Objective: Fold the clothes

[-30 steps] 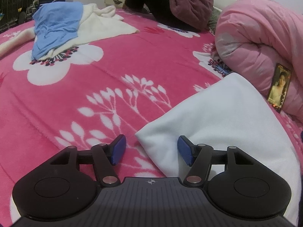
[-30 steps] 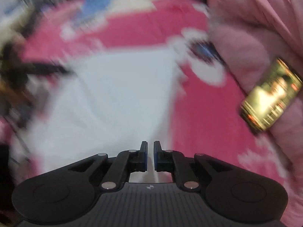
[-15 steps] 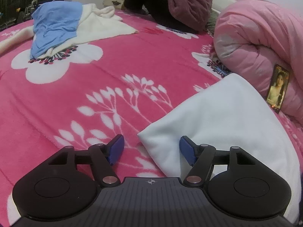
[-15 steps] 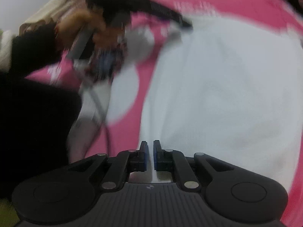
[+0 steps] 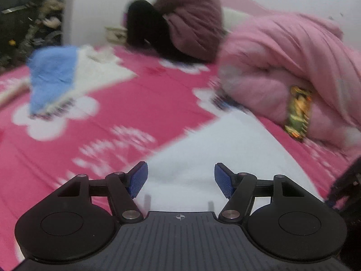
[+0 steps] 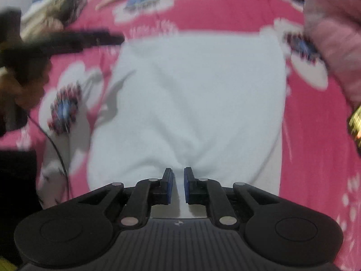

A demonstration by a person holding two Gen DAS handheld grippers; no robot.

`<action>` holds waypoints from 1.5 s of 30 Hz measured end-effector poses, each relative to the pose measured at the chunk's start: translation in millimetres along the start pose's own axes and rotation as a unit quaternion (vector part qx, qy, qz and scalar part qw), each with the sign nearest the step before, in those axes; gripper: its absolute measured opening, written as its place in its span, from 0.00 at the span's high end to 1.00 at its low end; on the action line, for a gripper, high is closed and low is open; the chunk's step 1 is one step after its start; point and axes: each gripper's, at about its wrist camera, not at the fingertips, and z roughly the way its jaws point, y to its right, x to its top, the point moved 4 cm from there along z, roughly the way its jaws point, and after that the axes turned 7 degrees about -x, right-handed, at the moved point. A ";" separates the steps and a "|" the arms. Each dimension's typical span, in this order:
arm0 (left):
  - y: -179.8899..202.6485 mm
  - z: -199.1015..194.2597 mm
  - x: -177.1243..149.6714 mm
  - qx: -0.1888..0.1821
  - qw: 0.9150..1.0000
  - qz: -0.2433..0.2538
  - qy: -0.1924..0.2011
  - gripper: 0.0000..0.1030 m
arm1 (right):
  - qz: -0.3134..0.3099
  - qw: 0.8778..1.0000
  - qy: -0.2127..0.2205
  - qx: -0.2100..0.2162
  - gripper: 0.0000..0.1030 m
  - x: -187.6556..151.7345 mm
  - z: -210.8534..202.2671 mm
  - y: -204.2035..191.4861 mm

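Pink floral bedding (image 6: 203, 18) covers the bed where the work takes place, and on it lies the white garment (image 6: 198, 94), already folded into a rough rectangle. In the right wrist view its long axis runs away from the camera toward the head of the bed, the far edge fairly square, the near edge gathered into a pucker. That pucker sits right at the right gripper (image 6: 178, 188), whose jaws are narrow and just opening with a thin ridge of white cloth between them; my reading is that it is letting go of a pinched fold after laying it down, though whether the pads press on the cloth at this instant I cannot tell for sure. The left gripper (image 5: 180, 180) hangs above the garment's left portion with its jaws wide and nothing between them, probably freed to smooth or take a new edge. Its dark body shows blurred at the left of the right wrist view. Further off, a rolled pink quilt (image 5: 293, 67) lies to the right with a lit phone (image 5: 299, 113) leaning on it, and a blue garment (image 5: 52, 76) over a cream one (image 5: 101, 67) waits at the far left, likely next in line
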 end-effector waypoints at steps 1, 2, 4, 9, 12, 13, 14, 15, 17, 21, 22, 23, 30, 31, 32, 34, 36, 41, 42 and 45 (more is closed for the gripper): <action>8.0 6.9 -3.6 -0.008 1.000 -0.001 -0.019 0.36 | 0.005 1.000 -0.013 0.002 0.90 -4.0 -6.5 3.7; 16.4 14.7 -6.9 -0.016 0.999 -0.004 -0.040 0.36 | 0.002 1.000 -0.030 -0.004 0.90 -7.9 -11.4 7.4; 28.9 26.8 -11.5 -0.022 0.997 -0.013 -0.077 0.36 | -0.011 0.998 -0.066 -0.020 0.90 -15.5 -17.9 14.1; 44.7 45.1 -21.4 0.019 0.989 -0.032 -0.143 0.36 | 0.021 0.999 0.012 -0.040 0.89 16.8 -59.3 35.1; 51.0 45.5 -23.8 0.040 0.986 -0.035 -0.155 0.35 | 0.059 0.995 0.067 -0.051 0.87 44.0 -54.6 47.9; 52.6 45.4 -24.9 0.043 0.986 -0.038 -0.158 0.34 | 0.067 0.994 0.073 -0.051 0.87 49.5 -44.2 50.3; 55.1 44.9 -26.7 0.047 0.985 -0.036 -0.161 0.33 | 0.070 0.994 0.062 -0.053 0.87 50.1 -28.6 51.1; 57.3 44.5 -28.4 0.050 0.985 -0.035 -0.165 0.32 | 0.069 0.995 0.042 -0.055 0.87 43.9 -13.3 51.9; 60.2 45.1 -32.1 0.055 0.982 -0.032 -0.176 0.29 | 0.068 0.996 0.016 -0.058 0.88 29.9 3.0 55.4; 65.9 48.5 -34.1 0.072 0.980 -0.020 -0.183 0.26 | 0.081 0.994 0.030 -0.059 0.87 28.5 -14.6 68.1; 67.1 49.4 -33.5 0.076 0.980 -0.020 -0.185 0.25 | 0.087 0.993 0.047 -0.063 0.87 33.6 -23.3 67.7; 68.0 50.0 -33.1 0.078 0.979 -0.021 -0.188 0.24 | 0.092 0.991 0.065 -0.069 0.87 39.1 -29.7 68.6; 69.8 50.3 -35.1 0.085 0.977 -0.025 -0.192 0.21 | 0.110 0.980 0.155 -0.058 0.86 80.6 -4.6 82.7; 70.6 50.8 -35.4 0.087 0.977 -0.025 -0.192 0.20 | 0.105 0.982 0.141 -0.074 0.86 80.3 9.6 84.3; 71.3 51.4 -35.6 0.087 0.977 -0.023 -0.193 0.20 | 0.110 0.982 0.130 -0.085 0.89 78.0 19.7 88.3; 71.9 51.7 -36.1 0.089 0.977 -0.021 -0.194 0.19 | 0.136 0.978 0.124 -0.096 0.89 72.5 27.9 99.1; 71.6 51.9 -36.4 0.090 0.976 -0.023 -0.195 0.19 | 0.168 0.970 0.142 -0.107 0.90 69.8 17.9 109.2; 72.2 52.6 -36.4 0.093 0.975 -0.023 -0.198 0.18 | 0.170 0.957 0.217 -0.092 0.86 78.0 -11.9 107.6; 72.2 52.6 -36.7 0.094 0.975 -0.023 -0.199 0.17 | 0.155 0.958 0.226 -0.086 0.86 82.4 -15.5 101.4; 72.4 52.4 -37.3 0.095 0.975 -0.023 -0.200 0.16 | 0.129 0.963 0.228 -0.059 0.86 96.6 -9.0 87.6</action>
